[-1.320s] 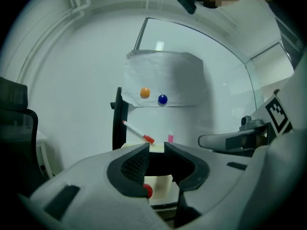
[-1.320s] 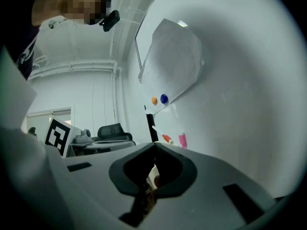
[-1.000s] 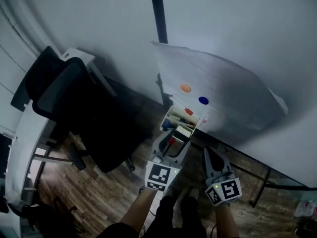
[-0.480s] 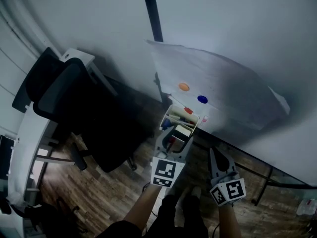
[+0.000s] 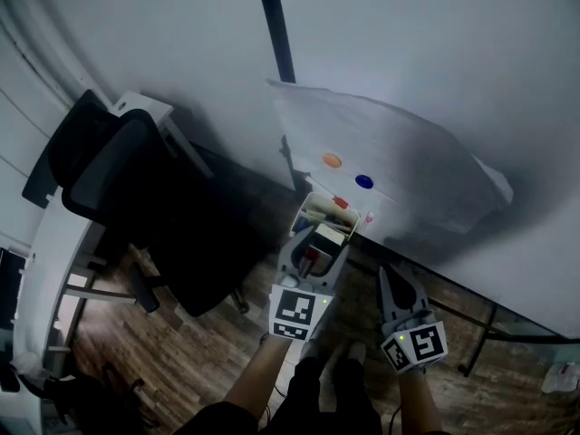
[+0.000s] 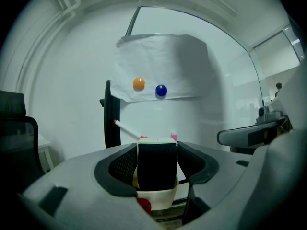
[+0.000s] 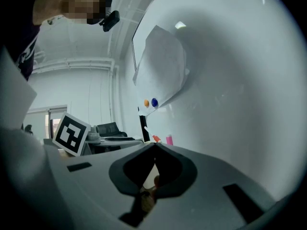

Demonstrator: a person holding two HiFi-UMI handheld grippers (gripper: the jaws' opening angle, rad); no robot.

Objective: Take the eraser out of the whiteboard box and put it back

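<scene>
The whiteboard box (image 5: pixel 311 203) is a small white tray fixed low on the whiteboard, holding markers (image 5: pixel 342 203). The eraser (image 5: pixel 328 237), black felt with a cream top, stands upright in the box's near end. My left gripper (image 5: pixel 323 244) reaches around it, and its jaws have just been opening. In the left gripper view the eraser (image 6: pixel 157 164) fills the gap between the pads and rests in the box (image 6: pixel 160 199). My left gripper (image 6: pixel 157 150) is open. To the right and slightly back, my right gripper (image 5: pixel 388 275) is shut and empty, its tips meeting (image 7: pixel 154 146).
A paper sheet (image 5: pixel 399 152) hangs on the whiteboard under an orange magnet (image 5: pixel 333 160) and a blue magnet (image 5: pixel 364 181). A black office chair (image 5: pixel 127 179) and a white desk (image 5: pixel 50 252) stand at the left. Below is wooden floor (image 5: pixel 181 352).
The left jaws stand slightly wider around the eraser. Both hands have stayed about where they were, and the eraser remains in the box.
</scene>
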